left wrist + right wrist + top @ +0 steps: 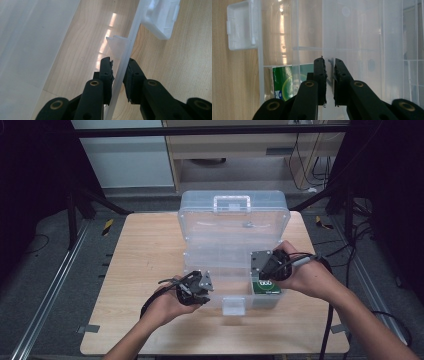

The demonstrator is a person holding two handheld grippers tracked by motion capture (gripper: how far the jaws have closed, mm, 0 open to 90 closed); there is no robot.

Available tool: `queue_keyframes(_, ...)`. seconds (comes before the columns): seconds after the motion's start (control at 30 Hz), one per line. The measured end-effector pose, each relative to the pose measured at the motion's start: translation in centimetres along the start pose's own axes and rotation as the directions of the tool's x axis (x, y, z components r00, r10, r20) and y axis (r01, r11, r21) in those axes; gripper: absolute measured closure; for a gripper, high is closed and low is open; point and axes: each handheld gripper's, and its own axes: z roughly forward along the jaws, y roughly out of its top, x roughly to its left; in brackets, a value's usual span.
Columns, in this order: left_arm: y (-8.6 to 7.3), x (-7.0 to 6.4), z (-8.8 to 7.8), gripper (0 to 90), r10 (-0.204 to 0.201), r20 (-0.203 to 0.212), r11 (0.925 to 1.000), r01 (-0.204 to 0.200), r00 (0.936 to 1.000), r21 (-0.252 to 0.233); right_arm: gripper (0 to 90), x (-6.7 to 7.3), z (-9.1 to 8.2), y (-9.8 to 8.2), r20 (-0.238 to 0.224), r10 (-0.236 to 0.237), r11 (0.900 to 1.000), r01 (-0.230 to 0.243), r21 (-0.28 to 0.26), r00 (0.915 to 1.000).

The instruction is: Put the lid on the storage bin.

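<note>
Left gripper view: left gripper (119,65) pinches the clear box's (130,45) front wall between narrow jaws.

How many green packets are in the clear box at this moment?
1. The green packet lies in the near right compartment of the clear box, under the right gripper; it also shows through the wall in the right gripper view. Others may be hidden.
</note>
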Motion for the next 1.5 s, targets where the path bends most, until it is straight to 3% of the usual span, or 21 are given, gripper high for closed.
queue_keyframes(0.03,0.0,0.0,0.0,77.3,0.000,0.000,1.0000,0.000,1.0000,0.000,82.5,0.0,0.0,0.0,-0.001,0.000,1.000,0.000,0.000,1.0000)
queue_keyframes(0.07,-0.1,-0.2,0.0,77.4,-0.032,0.007,0.9995,0.032,0.9994,0.001,82.5,0.0,0.0,0.0,-0.001,0.000,1.000,0.000,0.000,1.0000)
queue_keyframes(0.1,0.0,0.0,0.0,77.4,0.000,-0.002,1.0000,0.000,1.0000,0.001,82.5,0.1,0.0,0.0,-0.001,0.003,1.000,-0.003,-0.001,1.0000)
queue_keyframes(0.13,0.0,0.1,-0.1,77.4,0.003,-0.009,1.0000,-0.003,1.0000,0.001,82.5,0.1,0.0,0.0,-0.001,-0.001,1.000,0.001,-0.001,1.0000)
queue_keyframes(0.2,-0.1,-0.2,0.0,77.4,-0.033,0.009,0.9994,0.033,0.9994,-0.001,82.5,0.2,0.0,0.0,-0.003,0.004,1.000,-0.004,-0.002,1.0000)
queue_keyframes(0.37,-0.1,-0.1,0.0,77.4,-0.019,0.009,0.9998,0.019,0.9998,0.000,82.6,0.3,0.0,-0.1,-0.008,0.003,1.000,-0.003,-0.003,1.0000)
queue_keyframes(0.4,-0.1,0.0,0.0,77.3,0.006,0.004,1.0000,-0.006,1.0000,0.000,82.5,0.3,0.0,-0.1,-0.007,0.002,1.000,-0.002,-0.003,1.0000)
queue_keyframes(0.7,-0.1,-0.1,0.0,77.0,-0.009,0.008,1.0000,0.009,0.9999,-0.002,82.6,0.5,0.1,-0.1,-0.016,0.000,1.000,0.000,0.000,0.9999)
queue_keyframes(0.73,-0.1,0.0,0.0,77.0,0.006,0.002,1.0000,-0.006,1.0000,-0.002,82.5,0.5,0.1,-0.1,-0.014,-0.002,1.000,0.002,0.000,0.9999)
queue_keyframes(1.1,-0.3,-0.1,0.1,70.7,0.000,-0.012,1.0000,-0.001,0.9999,-0.007,82.6,0.6,0.1,-0.1,-0.029,-0.001,1.000,0.002,0.004,0.9996)
queue_keyframes(1.27,-0.3,-0.4,-0.7,66.3,-0.020,-0.014,0.9986,0.019,0.9997,-0.049,82.6,0.6,0.1,-0.1,-0.029,-0.003,1.000,0.003,0.005,0.9996)
queue_keyframes(1.3,-0.3,-0.7,-1.0,65.6,-0.047,-0.014,0.9972,0.046,0.9988,-0.059,82.6,0.5,0.1,-0.1,-0.028,-0.003,1.000,0.003,0.004,0.9996)
queue_keyframes(1.5,0.1,-0.9,-2.7,62.0,-0.017,-0.021,0.9913,0.014,0.9996,-0.130,82.5,0.5,0.1,-0.1,-0.029,-0.002,1.000,0.002,0.005,0.9996)
